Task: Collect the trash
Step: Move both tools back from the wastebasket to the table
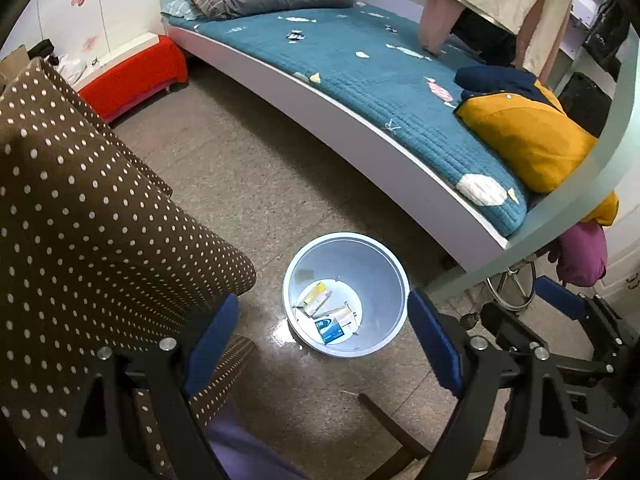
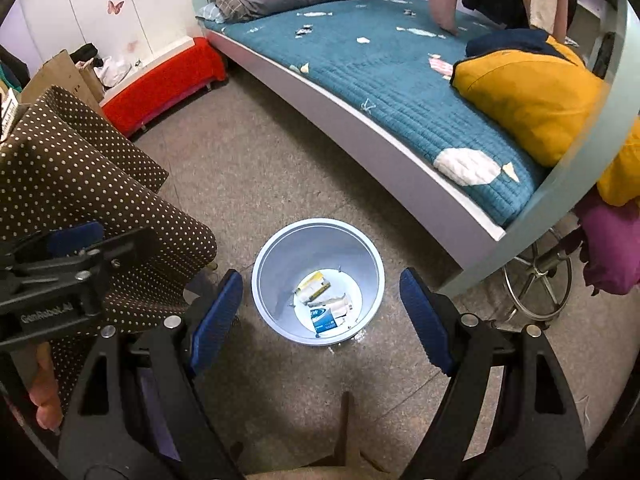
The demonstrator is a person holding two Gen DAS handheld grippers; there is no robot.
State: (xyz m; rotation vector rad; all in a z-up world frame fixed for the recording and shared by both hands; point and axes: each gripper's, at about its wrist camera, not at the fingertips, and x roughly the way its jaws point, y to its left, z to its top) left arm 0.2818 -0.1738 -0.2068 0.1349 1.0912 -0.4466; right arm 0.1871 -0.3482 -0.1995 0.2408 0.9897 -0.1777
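Both grippers, left [image 1: 324, 344] and right [image 2: 320, 316], hang released and empty above the bin [image 2: 260, 280] on the floor beside the bed [image 2: 380, 80]. Several wrappers [image 2: 328, 308] already lie in its bottom; scraps [image 2: 363, 40] scattered on the bedspread appear left to collect.

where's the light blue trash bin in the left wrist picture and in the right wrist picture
Left wrist: trash bin bottom centre, between the open fingers.
Right wrist: trash bin just below centre, also between the fingers.
Shared landmark: yellow pillow on the bed.
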